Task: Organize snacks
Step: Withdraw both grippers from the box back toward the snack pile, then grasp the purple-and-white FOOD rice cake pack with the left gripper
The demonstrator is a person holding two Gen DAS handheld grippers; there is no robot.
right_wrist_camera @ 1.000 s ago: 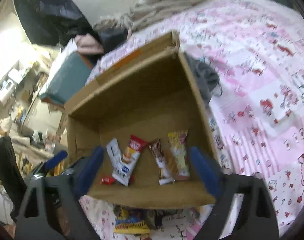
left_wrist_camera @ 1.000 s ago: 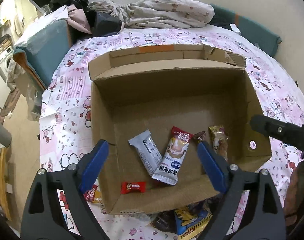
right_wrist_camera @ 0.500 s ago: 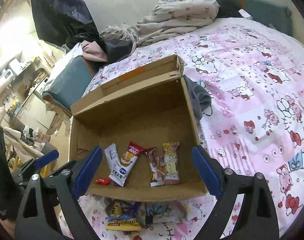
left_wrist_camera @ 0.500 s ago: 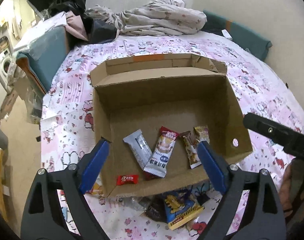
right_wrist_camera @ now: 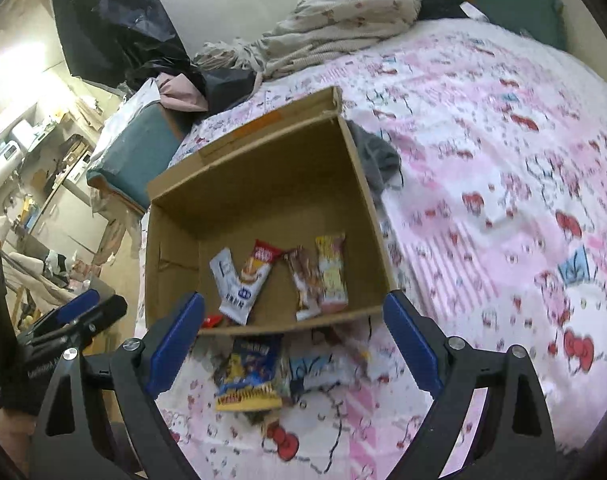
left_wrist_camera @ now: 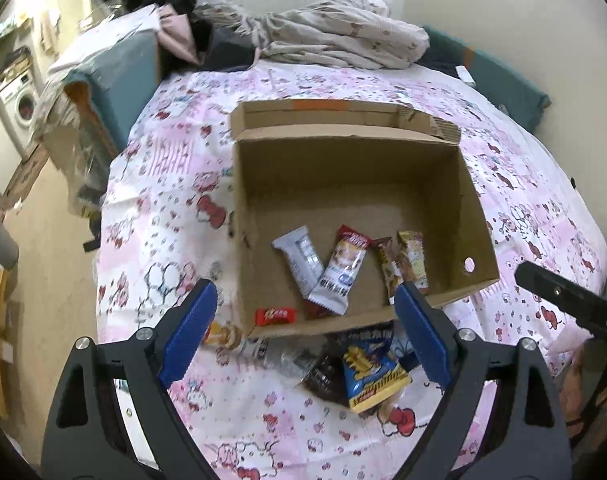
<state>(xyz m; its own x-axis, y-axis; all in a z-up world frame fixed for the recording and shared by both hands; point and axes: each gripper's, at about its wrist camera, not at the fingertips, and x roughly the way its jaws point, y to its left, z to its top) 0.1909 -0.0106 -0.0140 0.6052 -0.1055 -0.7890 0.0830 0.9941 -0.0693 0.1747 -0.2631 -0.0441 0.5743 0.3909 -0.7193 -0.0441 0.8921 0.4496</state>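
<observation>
An open cardboard box (left_wrist_camera: 473, 216) lies on the pink bedspread; it also shows in the right wrist view (right_wrist_camera: 367, 200). Inside lie a grey-white bar (left_wrist_camera: 299, 264), a red-and-white packet (left_wrist_camera: 339, 272), a brown bar (left_wrist_camera: 388, 268), a yellow packet (left_wrist_camera: 413, 264) and a small red candy (left_wrist_camera: 274, 315). Loose snacks lie in front of the box: a blue-yellow bag (left_wrist_camera: 369, 368) (right_wrist_camera: 249, 372), a dark wrapper (left_wrist_camera: 323, 376) and a light blue packet (right_wrist_camera: 315, 368). My left gripper (left_wrist_camera: 305, 332) is open and empty above them. My right gripper (right_wrist_camera: 293, 340) is open and empty.
Crumpled bedding (left_wrist_camera: 335, 40) lies at the bed's far end. A teal-covered piece of furniture (left_wrist_camera: 111, 76) stands left of the bed, with a floor drop beside it. A grey cloth (right_wrist_camera: 373, 160) lies beside the box's right wall.
Both grippers have pulled back and up from the box, so the loose snacks in front of it now show. Both stay open and empty.
</observation>
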